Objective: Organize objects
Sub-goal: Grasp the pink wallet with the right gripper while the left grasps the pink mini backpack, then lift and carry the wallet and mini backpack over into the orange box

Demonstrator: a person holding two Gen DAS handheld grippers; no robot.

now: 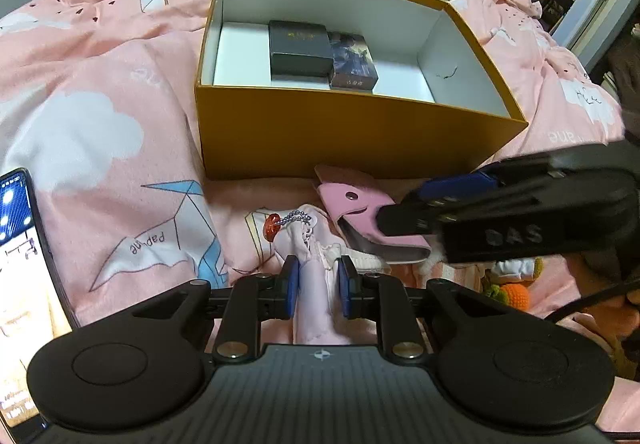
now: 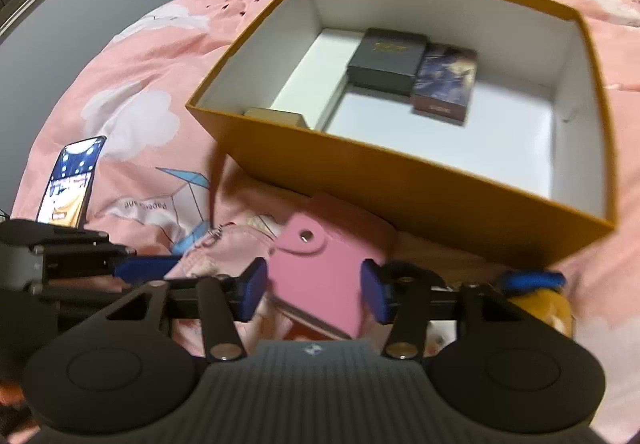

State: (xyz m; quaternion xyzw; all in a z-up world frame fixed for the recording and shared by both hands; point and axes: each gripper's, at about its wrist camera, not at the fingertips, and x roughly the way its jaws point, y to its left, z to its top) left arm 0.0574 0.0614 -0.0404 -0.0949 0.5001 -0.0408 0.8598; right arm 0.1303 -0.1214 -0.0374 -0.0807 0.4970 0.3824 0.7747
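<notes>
Left gripper [image 1: 316,286] fingers clamped on a pale pink pouch [image 1: 316,268], right gripper [image 2: 314,294] fingers gripping a pink wallet [image 2: 320,276], beside the yellow box [image 2: 400,180] on the bed [image 1: 100,92].

left gripper [image 1: 318,280] | black body | blue pads [image 1: 291,282] | silver screws

The right gripper [image 2: 314,292] has its jaws on either side of a pink snap case [image 2: 320,276], just in front of the yellow box [image 2: 400,184] on the pink bed cover [image 2: 132,84]. Inside the box lie a black carton [image 2: 384,56] and a dark printed carton [image 2: 446,82]. Left of the box stands a lit phone [image 2: 72,180].
</notes>
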